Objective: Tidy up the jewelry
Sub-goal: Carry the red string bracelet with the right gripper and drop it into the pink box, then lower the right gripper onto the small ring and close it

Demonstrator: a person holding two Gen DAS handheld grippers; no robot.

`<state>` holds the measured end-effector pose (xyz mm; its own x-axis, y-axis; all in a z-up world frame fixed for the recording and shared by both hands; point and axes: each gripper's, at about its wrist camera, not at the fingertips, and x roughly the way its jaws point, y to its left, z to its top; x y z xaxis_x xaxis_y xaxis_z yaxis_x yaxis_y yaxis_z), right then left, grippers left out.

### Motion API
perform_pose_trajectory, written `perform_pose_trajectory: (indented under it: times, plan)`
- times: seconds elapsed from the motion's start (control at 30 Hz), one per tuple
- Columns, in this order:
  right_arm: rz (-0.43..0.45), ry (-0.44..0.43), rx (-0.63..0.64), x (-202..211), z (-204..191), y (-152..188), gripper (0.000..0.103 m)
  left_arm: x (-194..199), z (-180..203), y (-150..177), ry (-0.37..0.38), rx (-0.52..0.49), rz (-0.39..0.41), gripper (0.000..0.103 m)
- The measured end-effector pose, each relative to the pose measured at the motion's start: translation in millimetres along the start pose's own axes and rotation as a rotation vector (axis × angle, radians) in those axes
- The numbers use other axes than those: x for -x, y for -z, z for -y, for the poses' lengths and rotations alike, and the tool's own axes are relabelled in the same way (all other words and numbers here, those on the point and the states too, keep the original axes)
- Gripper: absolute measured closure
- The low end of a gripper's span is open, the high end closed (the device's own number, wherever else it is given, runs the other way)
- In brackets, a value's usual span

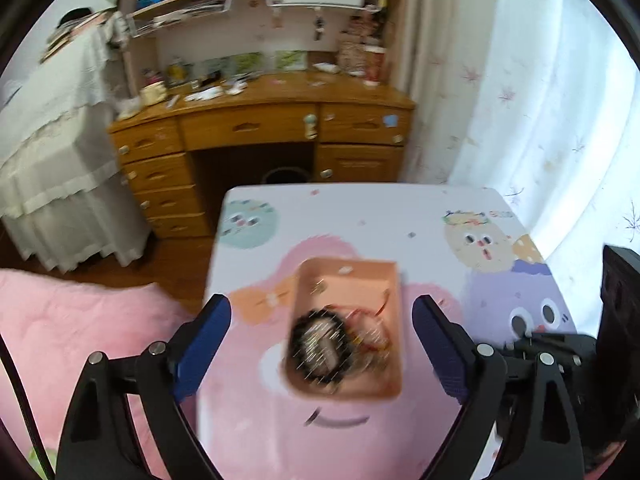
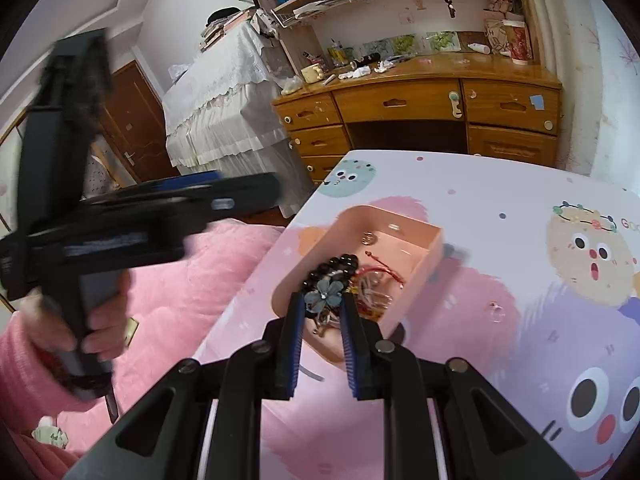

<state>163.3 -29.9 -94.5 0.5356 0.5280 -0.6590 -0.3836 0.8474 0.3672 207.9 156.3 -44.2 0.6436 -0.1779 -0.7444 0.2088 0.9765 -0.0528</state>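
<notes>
Though the blue flower clip looks light and fragile, the right gripper pinches it by its petals above the near end of the pink tray on the table; the left gripper hangs spread wide over the tray.

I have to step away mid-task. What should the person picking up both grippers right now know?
Left gripper: open, empty, above the pink rectangular plastic tray on the cartoon-print table.
Right gripper: shut on the blue-grey flower hair clip, at the tray's near end.
Already in the tray: dark beaded bracelet, red string bracelet, small ring. A clear ring lies outside on the table.
Left: release the clip, then collect the ring.
</notes>
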Motion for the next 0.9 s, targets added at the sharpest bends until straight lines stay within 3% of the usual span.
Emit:
perform_pose_trajectory:
  times: [0.07,0.13,0.17,0.2,0.37,0.6,0.77,0.9]
  plan:
    - [0.018,-0.001,-0.029,-3.9,-3.8,-0.9,0.083,13.1,-10.6,9.8,-0.036,0.012,-0.036,0.011]
    - [-0.05,0.019,-0.044,-16.8,-7.3,-3.3,0.054,24.9,-19.0,23.1,-0.072,0.003,-0.079,0.01]
    - [-0.09,0.045,-0.04,-21.5,-9.9,-4.6,0.031,30.3,-21.1,29.3,-0.085,-0.003,-0.092,0.01]
    - [-0.122,0.089,-0.032,-22.7,-13.5,-4.7,0.026,36.2,-22.4,34.9,-0.101,-0.008,-0.105,0.01]
    - [-0.103,0.082,-0.073,11.2,-20.2,11.8,0.021,69.9,-15.0,53.6,-0.114,0.019,-0.112,0.01]
    - [-0.167,0.21,-0.129,40.7,5.3,67.4,0.018,95.2,15.7,71.9,-0.122,0.081,-0.148,0.01]
    - [-0.09,0.287,-0.122,48.7,38.0,88.7,0.018,90.8,30.1,88.6,-0.104,0.098,-0.21,0.01]
    - [-0.052,0.328,-0.052,28.9,55.8,85.9,0.018,90.7,26.4,89.4,-0.046,0.125,-0.206,0.01]
